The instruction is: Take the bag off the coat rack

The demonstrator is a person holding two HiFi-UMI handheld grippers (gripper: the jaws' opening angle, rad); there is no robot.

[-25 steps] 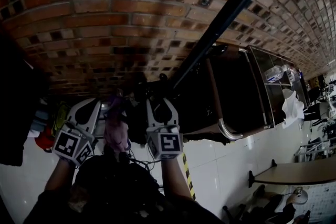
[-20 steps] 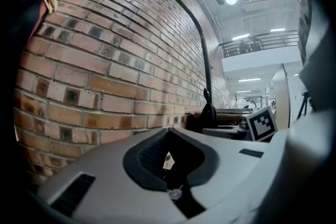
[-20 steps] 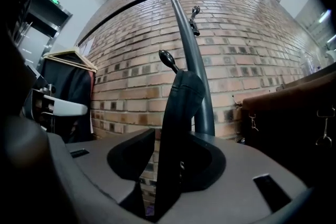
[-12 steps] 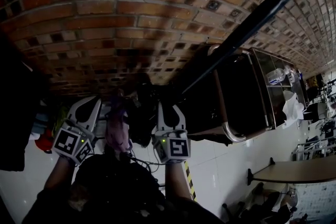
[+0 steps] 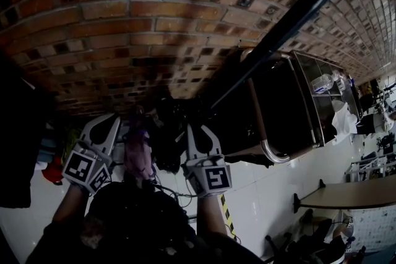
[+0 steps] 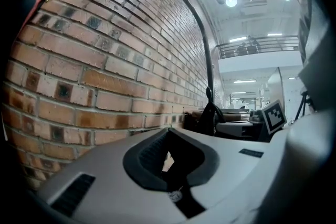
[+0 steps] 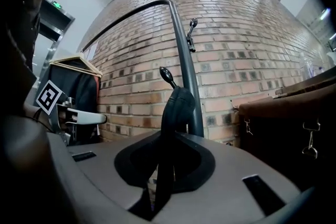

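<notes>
Where the head view looks down along a brick wall [image 5: 154, 28], the black coat rack [image 5: 291, 3] slants up to the right and both grippers reach toward it. The left gripper [image 5: 105, 125] is on the left and the right gripper [image 5: 199, 131] is beside it. Between them hangs a purple item [image 5: 136, 145] that I cannot identify. The bag [image 5: 166, 136] shows only as a dark mass just in front of the right gripper, close against the rack.

Seen in the left gripper view, that gripper's fingers [image 6: 149, 153] stand slightly apart, with a chink of light and nothing between them. Beyond them the rack's pole curves along the wall, and the bag's strap [image 6: 211, 111] hangs from it near the right gripper's marker cube [image 6: 274, 117].

Seen in the right gripper view, the black strap is looped over a knobbed peg [image 7: 167, 75] of the coat rack and drops straight down between the right fingers [image 7: 220, 186]. These have just been closing and now pinch the strap. The bag's body is out of this view. A dark brown case [image 7: 294, 128] stands at the right, and a dark garment [image 7: 79, 92] on a wooden hanger [image 7: 79, 63] hangs at the left.
</notes>
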